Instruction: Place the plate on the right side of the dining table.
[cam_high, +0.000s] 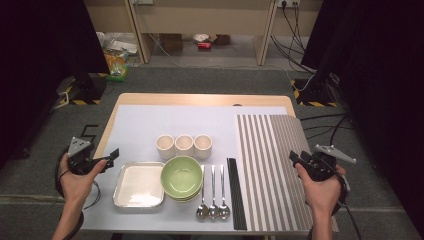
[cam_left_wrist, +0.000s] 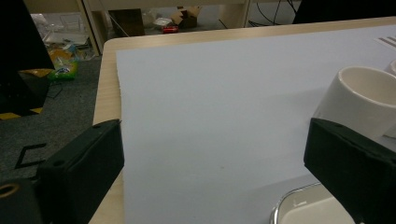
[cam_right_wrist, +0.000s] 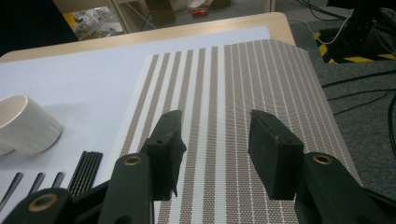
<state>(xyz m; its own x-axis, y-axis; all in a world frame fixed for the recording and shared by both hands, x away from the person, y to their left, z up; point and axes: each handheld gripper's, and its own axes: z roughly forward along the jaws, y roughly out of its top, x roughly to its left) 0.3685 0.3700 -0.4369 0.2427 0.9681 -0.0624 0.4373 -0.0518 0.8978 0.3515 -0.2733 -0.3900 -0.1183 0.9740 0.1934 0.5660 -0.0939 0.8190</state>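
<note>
We hold the left gripper (cam_high: 114, 153) and right gripper (cam_high: 294, 157) at the table's edges, jaws apart and empty. Cups (cam_high: 184, 145), bowl (cam_high: 181, 176), tray (cam_high: 139, 184), spoons (cam_high: 213, 192) and chopsticks (cam_high: 236, 195) lie untouched beside the bare striped mat (cam_high: 272, 150); everything remains to be done.

Black two-jaw grippers (cam_high: 114, 153) (grey three-cornered top plates, trailing black cables)
</note>
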